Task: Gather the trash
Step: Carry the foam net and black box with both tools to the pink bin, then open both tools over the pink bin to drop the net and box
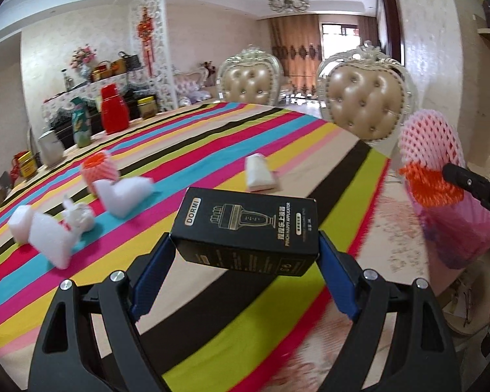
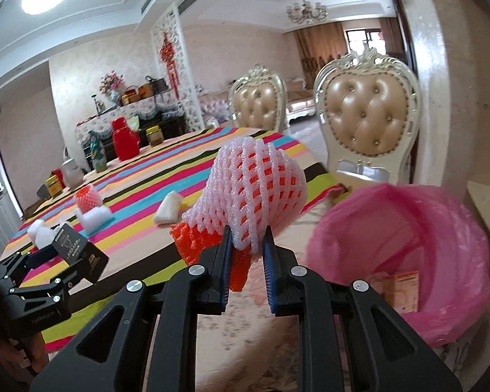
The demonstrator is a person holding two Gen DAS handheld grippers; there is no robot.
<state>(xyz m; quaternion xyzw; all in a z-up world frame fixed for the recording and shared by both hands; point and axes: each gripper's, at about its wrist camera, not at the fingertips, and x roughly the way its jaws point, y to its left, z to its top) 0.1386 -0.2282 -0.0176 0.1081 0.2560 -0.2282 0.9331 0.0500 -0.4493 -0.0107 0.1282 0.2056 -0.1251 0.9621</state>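
My left gripper is shut on a black DORMI box and holds it above the striped tablecloth; the box also shows in the right wrist view. My right gripper is shut on a pink-and-orange foam fruit net, held left of the pink bin bag. In the left wrist view the net hangs over the bag. On the table lie another foam net, white foam pieces and a white packet.
Two padded chairs stand at the table's far side. A red jug, a vase and a kettle stand at the far left end. The bag holds some paper scraps.
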